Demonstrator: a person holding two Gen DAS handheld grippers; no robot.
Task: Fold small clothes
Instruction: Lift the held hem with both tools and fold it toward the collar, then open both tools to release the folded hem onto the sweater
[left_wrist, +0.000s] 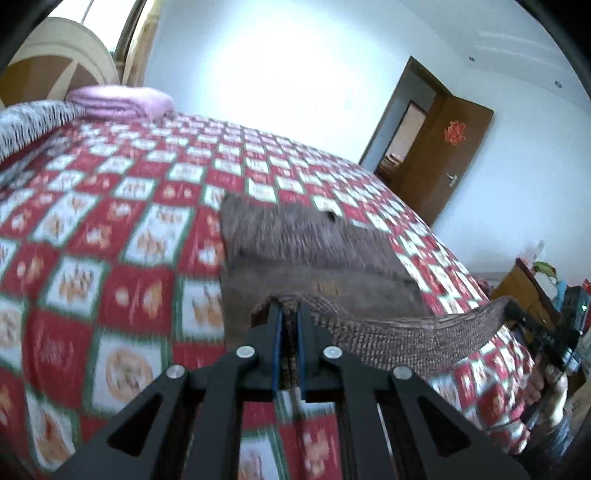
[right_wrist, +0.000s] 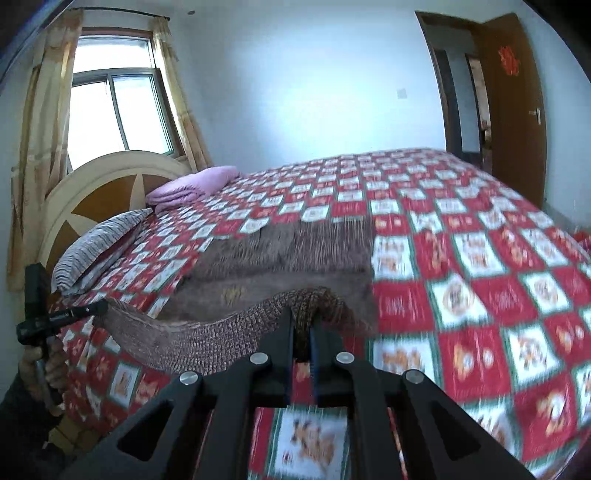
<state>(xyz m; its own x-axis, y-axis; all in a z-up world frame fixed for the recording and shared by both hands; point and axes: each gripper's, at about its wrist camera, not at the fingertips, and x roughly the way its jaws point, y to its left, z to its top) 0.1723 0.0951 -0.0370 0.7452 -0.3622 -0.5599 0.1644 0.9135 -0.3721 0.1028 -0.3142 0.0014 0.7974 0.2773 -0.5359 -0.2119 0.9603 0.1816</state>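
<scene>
A brown knitted garment (left_wrist: 306, 240) lies on the red checked bedspread (left_wrist: 110, 221). Its near hem is lifted off the bed and stretched between both grippers. My left gripper (left_wrist: 290, 310) is shut on one corner of the hem. My right gripper (right_wrist: 303, 317) is shut on the other corner. The garment (right_wrist: 288, 251) also shows in the right wrist view, its far part flat on the bedspread (right_wrist: 480, 258). The right gripper shows at the right edge of the left wrist view (left_wrist: 517, 314), and the left gripper at the left edge of the right wrist view (right_wrist: 99, 306).
A folded pink blanket (right_wrist: 192, 186) and a striped pillow (right_wrist: 96, 247) lie by the headboard (right_wrist: 103, 184). An open brown door (left_wrist: 439, 158) stands beyond the bed. A wooden cabinet (left_wrist: 524, 288) with clutter stands at the right.
</scene>
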